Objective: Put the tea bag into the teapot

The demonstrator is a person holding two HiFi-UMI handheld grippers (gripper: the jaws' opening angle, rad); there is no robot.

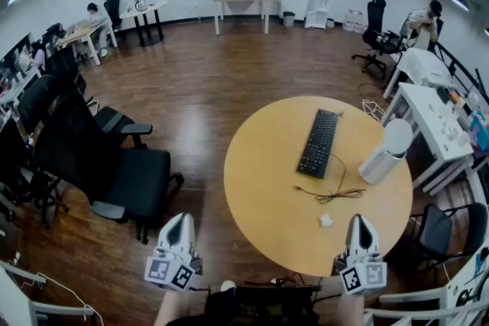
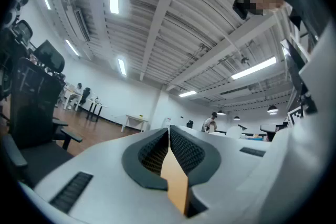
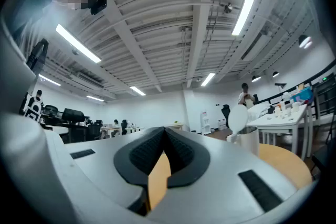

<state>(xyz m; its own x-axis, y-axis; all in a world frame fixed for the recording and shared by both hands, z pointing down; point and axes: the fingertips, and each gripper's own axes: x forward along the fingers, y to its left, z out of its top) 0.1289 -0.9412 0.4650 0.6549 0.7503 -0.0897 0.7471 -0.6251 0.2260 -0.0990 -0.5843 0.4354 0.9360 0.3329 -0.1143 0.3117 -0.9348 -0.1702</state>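
A small white tea bag (image 1: 325,220) lies on the round yellow table (image 1: 267,187) near its front edge. The white teapot (image 1: 386,153) stands at the table's right side with its lid tipped up; in the right gripper view the teapot (image 3: 244,137) shows ahead to the right. My right gripper (image 1: 361,222) hovers at the table's near right edge, just right of the tea bag, shut and empty (image 3: 166,129). My left gripper (image 1: 182,221) hangs off the table's left side over the floor, its jaws shut with nothing between them (image 2: 169,129). Both point slightly upward.
A black keyboard (image 1: 318,143) lies mid-table with a thin dark cable (image 1: 336,195) trailing toward the tea bag. A black office chair (image 1: 114,168) stands left of the table. White desks (image 1: 428,114) and another chair (image 1: 439,229) crowd the right side.
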